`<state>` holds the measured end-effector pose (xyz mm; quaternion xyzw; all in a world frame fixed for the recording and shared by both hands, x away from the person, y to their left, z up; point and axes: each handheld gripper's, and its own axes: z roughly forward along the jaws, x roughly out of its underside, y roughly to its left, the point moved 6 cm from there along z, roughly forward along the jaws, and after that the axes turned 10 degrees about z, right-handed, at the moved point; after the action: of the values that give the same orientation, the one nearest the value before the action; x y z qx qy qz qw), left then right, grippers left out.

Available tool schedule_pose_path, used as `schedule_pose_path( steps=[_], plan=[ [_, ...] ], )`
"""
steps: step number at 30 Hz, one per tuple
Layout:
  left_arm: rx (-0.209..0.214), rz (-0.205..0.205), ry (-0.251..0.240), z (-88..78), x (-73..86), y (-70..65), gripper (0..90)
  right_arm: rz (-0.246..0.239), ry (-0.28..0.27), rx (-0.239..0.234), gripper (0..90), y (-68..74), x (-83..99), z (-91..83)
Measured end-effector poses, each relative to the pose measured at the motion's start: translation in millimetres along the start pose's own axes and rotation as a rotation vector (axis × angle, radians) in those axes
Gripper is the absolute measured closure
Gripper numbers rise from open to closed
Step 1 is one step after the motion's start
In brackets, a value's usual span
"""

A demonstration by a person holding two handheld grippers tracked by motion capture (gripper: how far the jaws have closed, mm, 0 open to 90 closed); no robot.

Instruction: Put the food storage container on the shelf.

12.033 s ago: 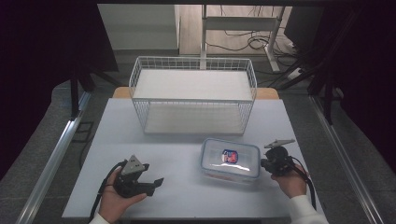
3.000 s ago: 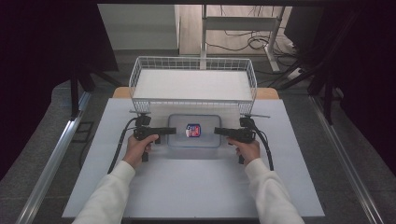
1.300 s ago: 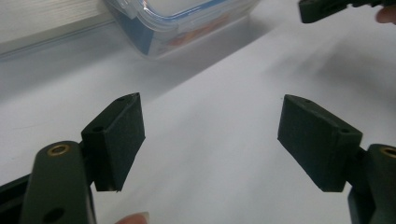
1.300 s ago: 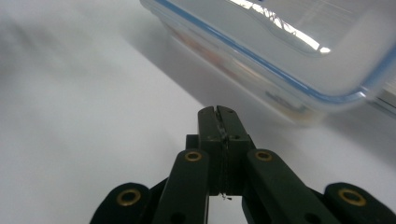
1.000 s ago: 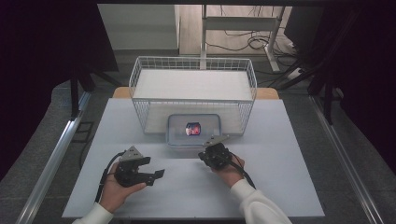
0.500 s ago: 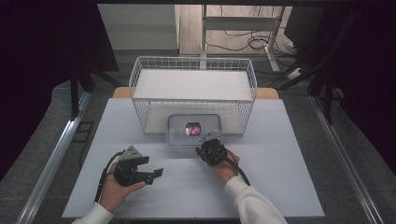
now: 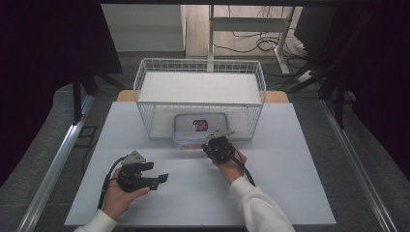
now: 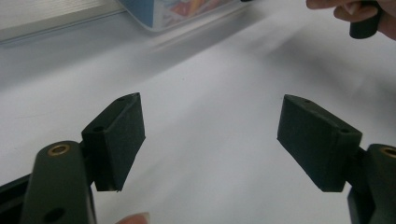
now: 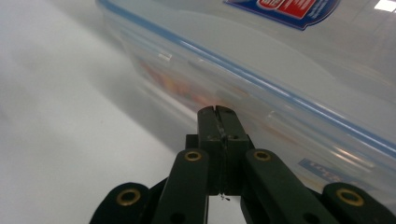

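So the right gripper (image 9: 218,112), jaws pressed together, looks to be nudging the lidded container (image 7: 200,126) into the wire basket (image 7: 145,92) mid-frame; left gripper (image 8: 210,135) idles wide apart

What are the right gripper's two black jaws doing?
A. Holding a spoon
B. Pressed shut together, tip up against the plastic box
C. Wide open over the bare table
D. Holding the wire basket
B. In the right gripper view the right gripper has its jaws closed flat against each other with nothing between them, right at the side of the box; it is the left gripper that is wide open.
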<state>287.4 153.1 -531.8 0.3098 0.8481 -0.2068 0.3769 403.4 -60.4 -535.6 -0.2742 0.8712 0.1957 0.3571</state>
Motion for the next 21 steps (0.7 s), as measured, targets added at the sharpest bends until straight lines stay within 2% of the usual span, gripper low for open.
schedule_pose_path(
  steps=[7,14,21],
  plan=[
    [0.0,-0.002,0.002,1.1,-0.2,1.2,23.5,0.023,-0.007,-0.016,88.6,-1.1,-9.1,11.4],
    [0.006,-0.005,0.004,3.4,-0.1,2.9,23.5,0.05,-0.002,-0.001,88.7,-10.0,-25.7,26.6],
    [0.013,-0.007,0.009,5.0,-0.1,4.2,23.5,0.065,0.002,0.021,88.6,-15.2,-34.2,34.0]
  ],
)
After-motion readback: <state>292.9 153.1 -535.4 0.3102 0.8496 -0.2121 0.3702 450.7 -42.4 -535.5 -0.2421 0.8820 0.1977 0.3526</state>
